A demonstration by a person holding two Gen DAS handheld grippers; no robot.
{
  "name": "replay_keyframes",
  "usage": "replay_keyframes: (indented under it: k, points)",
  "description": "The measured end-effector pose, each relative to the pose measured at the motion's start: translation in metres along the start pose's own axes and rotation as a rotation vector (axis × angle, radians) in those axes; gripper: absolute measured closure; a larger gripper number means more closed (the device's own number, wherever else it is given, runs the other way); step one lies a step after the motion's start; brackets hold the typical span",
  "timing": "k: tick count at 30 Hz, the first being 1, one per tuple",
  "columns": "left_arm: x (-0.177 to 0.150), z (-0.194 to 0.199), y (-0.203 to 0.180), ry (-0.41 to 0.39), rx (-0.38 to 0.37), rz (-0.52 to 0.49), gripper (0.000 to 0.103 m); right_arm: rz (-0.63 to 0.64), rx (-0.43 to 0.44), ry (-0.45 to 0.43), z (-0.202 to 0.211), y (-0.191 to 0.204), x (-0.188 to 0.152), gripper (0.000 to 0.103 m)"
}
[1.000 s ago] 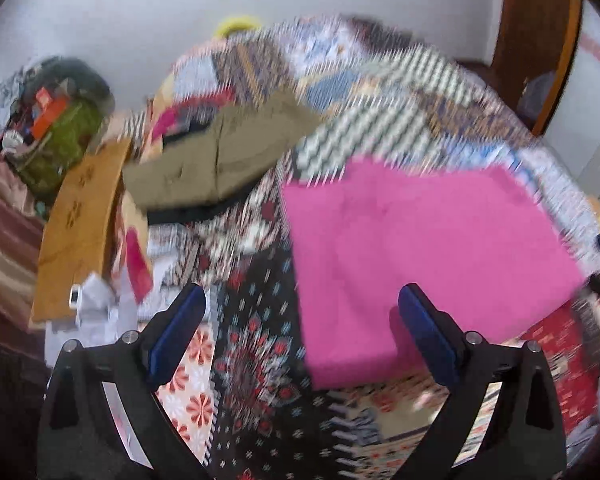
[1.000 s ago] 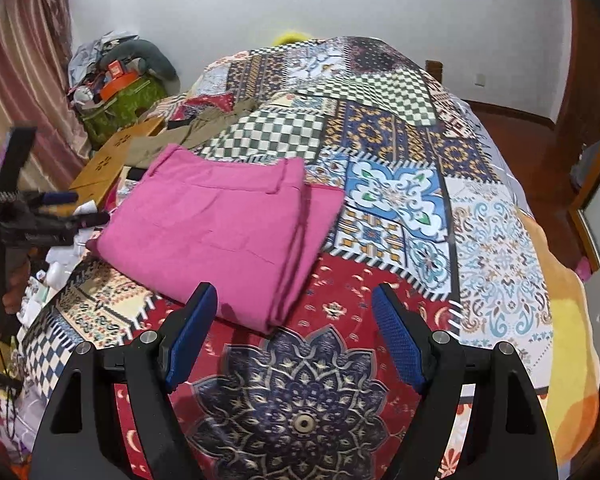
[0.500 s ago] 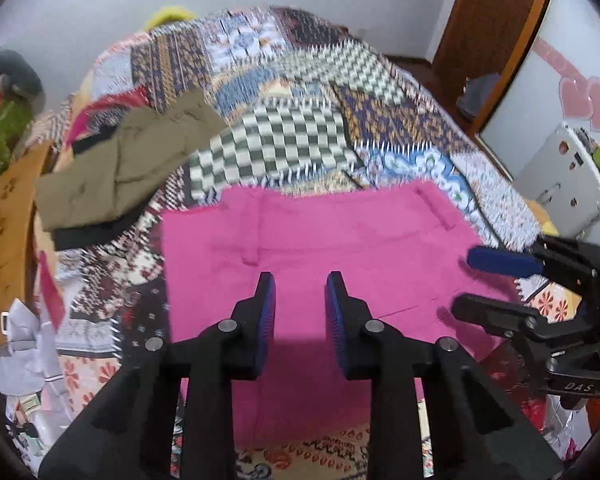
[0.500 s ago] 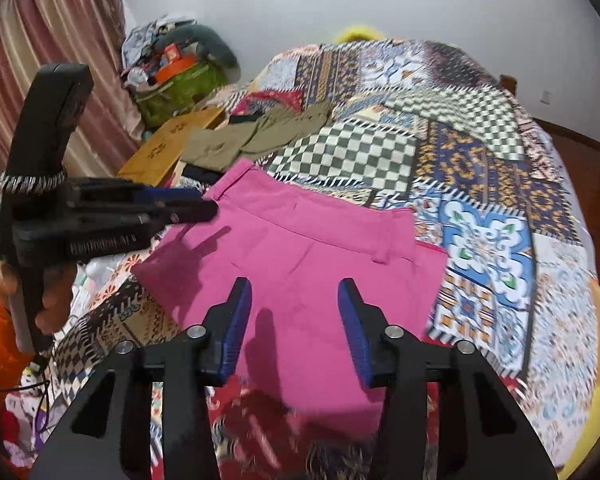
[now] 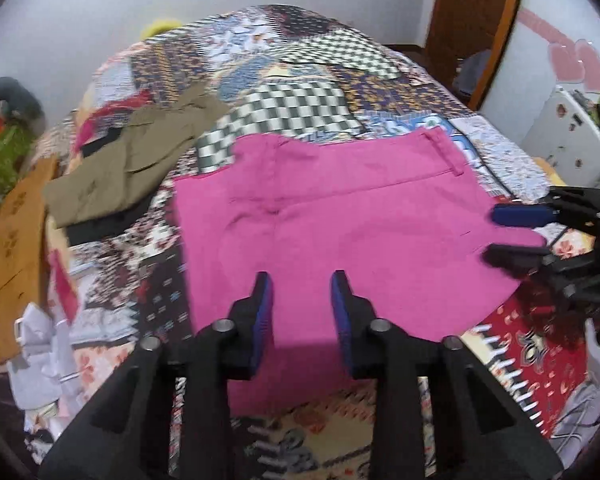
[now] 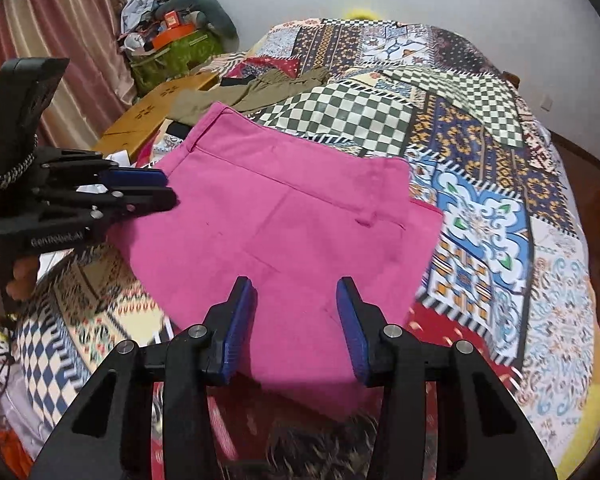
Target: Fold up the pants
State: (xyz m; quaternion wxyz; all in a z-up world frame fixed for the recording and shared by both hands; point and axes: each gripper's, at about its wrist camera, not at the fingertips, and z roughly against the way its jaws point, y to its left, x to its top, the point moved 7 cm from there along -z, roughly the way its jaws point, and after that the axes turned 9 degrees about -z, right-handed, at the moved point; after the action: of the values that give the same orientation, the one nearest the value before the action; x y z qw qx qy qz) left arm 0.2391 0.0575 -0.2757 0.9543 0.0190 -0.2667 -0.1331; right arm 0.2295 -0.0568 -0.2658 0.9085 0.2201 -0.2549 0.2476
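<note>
The pink pants [image 5: 340, 220] lie folded into a flat rectangle on the patchwork bedspread [image 5: 300, 80]; they also show in the right wrist view [image 6: 292, 220]. My left gripper [image 5: 302, 280] hovers over their near edge, jaws narrowly open and empty. My right gripper [image 6: 296, 284] hovers over the opposite edge, jaws partly open and empty. Each gripper shows in the other's view: the right one [image 5: 516, 236] at the right edge, the left one [image 6: 156, 188] at the left edge, both beside the pants.
Olive-green pants [image 5: 128, 164] lie folded on dark clothes at the bed's far left [image 6: 260, 88]. A wooden board [image 5: 16, 240] and white papers [image 5: 40, 344] sit beside the bed. A pile of bags [image 6: 176, 36] stands by the curtain.
Both grippers narrowed from wide open to nearly closed, then opened slightly. Both moved in over the pink pants from opposite sides. The pants lie as before.
</note>
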Motion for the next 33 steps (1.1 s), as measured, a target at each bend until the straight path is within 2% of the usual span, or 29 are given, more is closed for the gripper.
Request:
replay_keyframes:
  k: [8, 11, 17, 18, 21, 25, 27, 29, 33]
  points:
    - [-0.038, 0.001, 0.032, 0.069, 0.075, 0.06, 0.065, -0.096, -0.007, -0.024, 0.024, -0.023, -0.012, 0.063]
    - [-0.052, 0.0, 0.045, 0.085, 0.071, 0.104, 0.063, -0.136, -0.036, -0.025, 0.028, -0.036, -0.02, 0.063]
    - [-0.058, 0.003, 0.071, 0.125, 0.127, 0.158, 0.062, -0.199, -0.08, -0.005, 0.037, -0.06, -0.035, 0.063]
    - [-0.057, 0.005, 0.075, 0.124, 0.121, 0.173, 0.062, -0.198, -0.104, 0.001, 0.038, -0.065, -0.036, 0.063]
    - [-0.045, 0.011, 0.081, 0.091, 0.096, 0.218, 0.058, -0.237, -0.096, -0.02, 0.048, -0.071, -0.034, 0.06]
    - [-0.019, 0.021, 0.076, 0.014, 0.057, 0.23, 0.035, -0.26, -0.088, -0.078, 0.06, -0.073, -0.016, 0.056]
    - [-0.007, 0.022, 0.07, -0.011, 0.025, 0.226, 0.028, -0.258, -0.075, -0.101, 0.063, -0.07, -0.008, 0.048]
    - [0.004, 0.017, 0.066, -0.019, -0.014, 0.232, 0.026, -0.255, -0.057, -0.122, 0.061, -0.065, 0.003, 0.043]
    - [0.013, -0.002, 0.062, 0.005, -0.064, 0.257, 0.026, -0.265, -0.024, -0.112, 0.045, -0.058, 0.014, 0.042]
